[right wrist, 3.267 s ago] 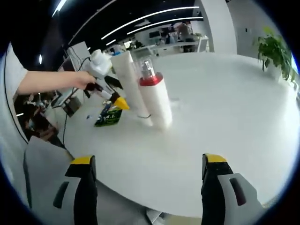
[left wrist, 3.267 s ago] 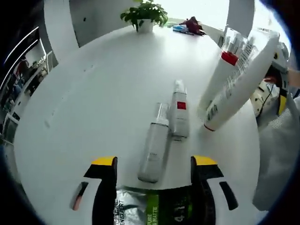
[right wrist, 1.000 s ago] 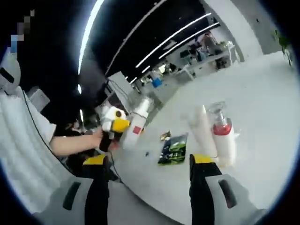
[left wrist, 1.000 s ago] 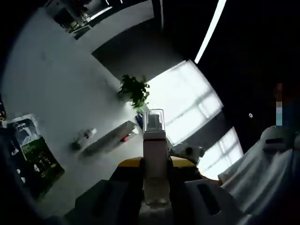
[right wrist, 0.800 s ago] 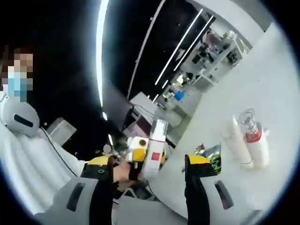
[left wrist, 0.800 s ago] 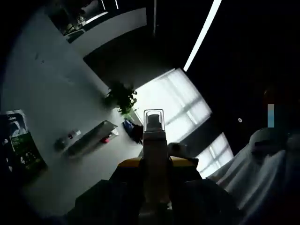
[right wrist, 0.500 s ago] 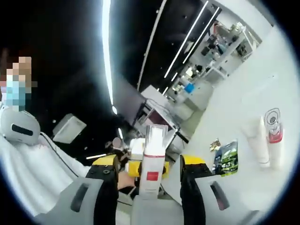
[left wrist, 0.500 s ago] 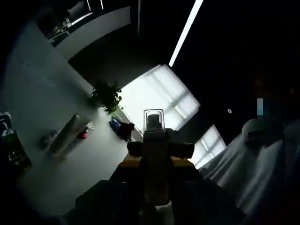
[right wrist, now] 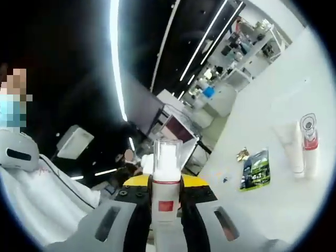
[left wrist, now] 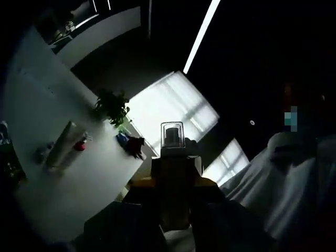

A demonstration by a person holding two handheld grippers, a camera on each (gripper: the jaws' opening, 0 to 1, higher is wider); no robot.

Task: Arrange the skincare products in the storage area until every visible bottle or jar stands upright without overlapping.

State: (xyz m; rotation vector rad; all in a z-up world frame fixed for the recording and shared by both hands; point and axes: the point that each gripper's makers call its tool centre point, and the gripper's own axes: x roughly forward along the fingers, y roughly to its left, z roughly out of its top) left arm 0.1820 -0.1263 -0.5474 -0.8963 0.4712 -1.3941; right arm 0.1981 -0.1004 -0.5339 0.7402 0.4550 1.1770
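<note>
A slim white bottle (right wrist: pixel 166 197) with a clear cap and a red square label is held in the air, off the white table (right wrist: pixel 294 205). My right gripper (right wrist: pixel 166 184) is shut on it, its yellow-tipped jaws pressed against both sides. In the left gripper view the same bottle (left wrist: pixel 173 178) rises cap-up between the dark jaws of my left gripper (left wrist: pixel 173 184), which is also shut on it. A white tube (right wrist: pixel 291 147) and a red-collared pump bottle (right wrist: pixel 310 147) stand upright side by side on the table. The tube (left wrist: pixel 60 152) and the red-collared bottle (left wrist: pixel 79 146) also appear far left.
A green sachet (right wrist: pixel 255 169) lies flat on the table near the standing pair. A potted plant (left wrist: pixel 111 105) and a red item (left wrist: pixel 135 144) sit at the table's far edge. A person in white is close behind the grippers. Desks fill the background.
My right gripper's jaws have closed from open onto the bottle that the left gripper holds up. Both views have tilted further upward, away from the table.
</note>
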